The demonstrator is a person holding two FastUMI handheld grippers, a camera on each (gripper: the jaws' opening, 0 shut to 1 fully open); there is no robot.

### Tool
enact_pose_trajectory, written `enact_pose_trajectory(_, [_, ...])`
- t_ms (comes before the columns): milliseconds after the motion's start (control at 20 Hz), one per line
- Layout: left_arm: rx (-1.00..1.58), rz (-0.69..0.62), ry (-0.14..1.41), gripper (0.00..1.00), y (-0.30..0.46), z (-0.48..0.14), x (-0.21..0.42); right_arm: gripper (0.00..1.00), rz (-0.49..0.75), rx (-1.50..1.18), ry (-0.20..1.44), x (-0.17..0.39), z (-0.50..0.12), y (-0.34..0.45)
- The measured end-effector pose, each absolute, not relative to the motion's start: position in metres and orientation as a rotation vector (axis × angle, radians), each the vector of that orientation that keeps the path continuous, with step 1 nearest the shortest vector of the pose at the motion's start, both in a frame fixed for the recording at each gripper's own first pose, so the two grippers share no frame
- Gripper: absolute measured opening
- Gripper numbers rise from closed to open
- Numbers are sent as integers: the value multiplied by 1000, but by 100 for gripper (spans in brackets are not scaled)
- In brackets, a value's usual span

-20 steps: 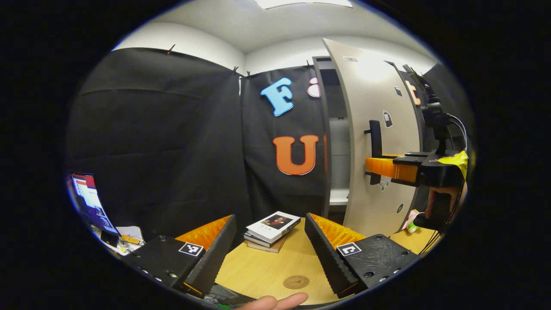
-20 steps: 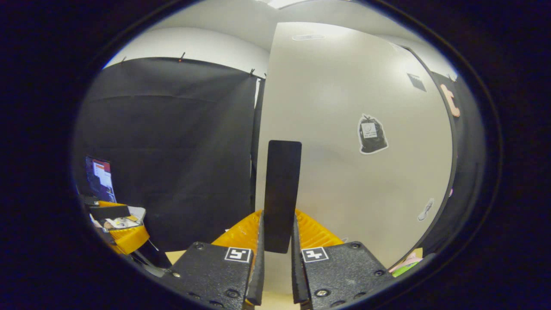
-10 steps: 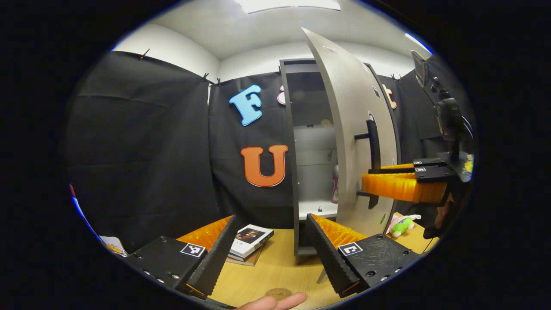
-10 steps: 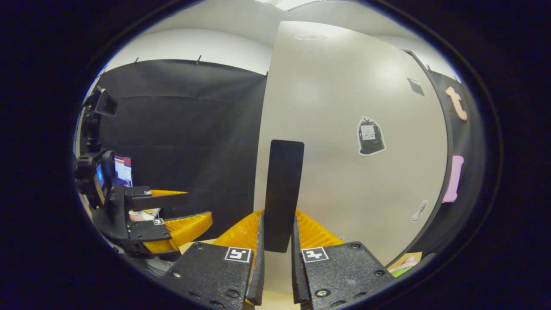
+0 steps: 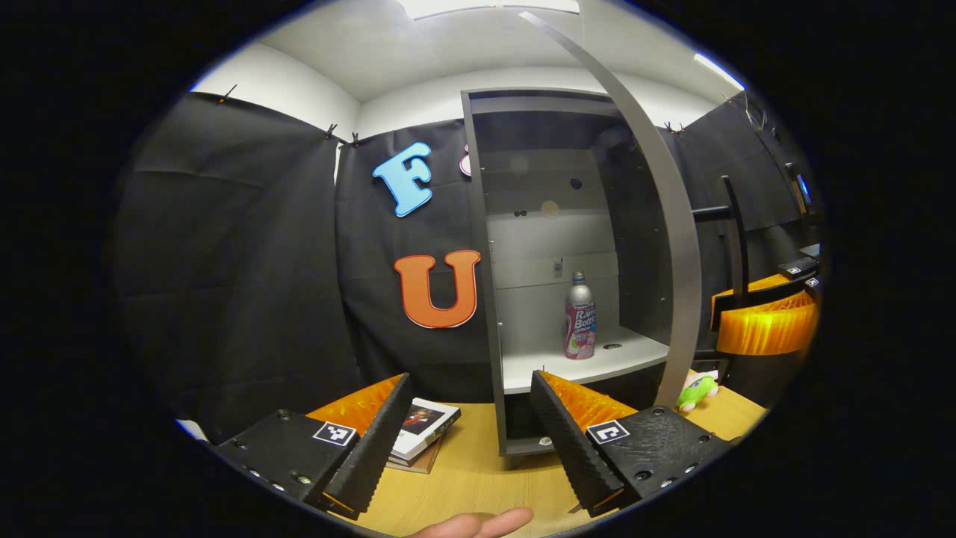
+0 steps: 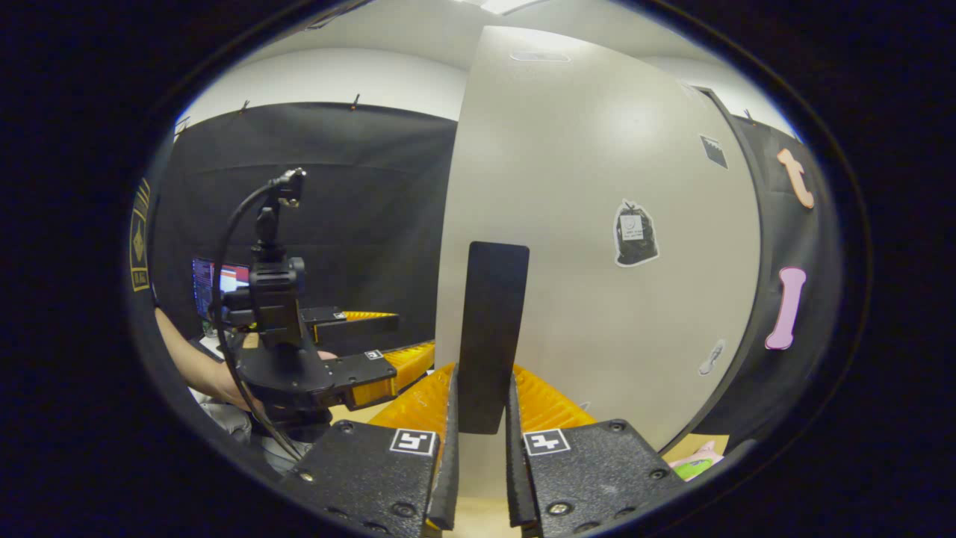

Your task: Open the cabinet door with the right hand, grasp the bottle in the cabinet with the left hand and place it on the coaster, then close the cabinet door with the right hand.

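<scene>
The cabinet door (image 5: pixel 676 246) stands wide, leaving open shelf (image 5: pixel 597 359) space around the bottle (image 5: pixel 579 316).

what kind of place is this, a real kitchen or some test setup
Likely a staged recording booth: black cloth wall, a lone cabinet holding one bottle, on a wooden table.

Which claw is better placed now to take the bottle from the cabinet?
The left claw. It is open, empty and faces the bottle, which stands upright on the cabinet shelf. The right claw is shut on the door handle, holding the door open.
</scene>
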State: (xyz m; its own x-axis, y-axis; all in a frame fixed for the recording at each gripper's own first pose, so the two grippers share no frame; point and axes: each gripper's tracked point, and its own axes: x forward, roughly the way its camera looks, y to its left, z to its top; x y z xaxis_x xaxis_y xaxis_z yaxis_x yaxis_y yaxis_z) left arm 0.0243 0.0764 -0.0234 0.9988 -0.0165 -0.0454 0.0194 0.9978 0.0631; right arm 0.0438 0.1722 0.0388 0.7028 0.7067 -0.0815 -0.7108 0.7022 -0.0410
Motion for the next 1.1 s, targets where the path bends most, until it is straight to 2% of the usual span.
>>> enact_pose_trajectory(400, [75,-101,76,96,21,-38,42,30,719,-69,88,24,40,147])
enact_pose_trajectory(800, [73,-214,56,96,-44,-39,55,29,539,-70,118,6,40,122])
enact_pose_trajectory(1100, [55,-234,47,96,-69,-35,66,29,392,-68,119,1,37,108])
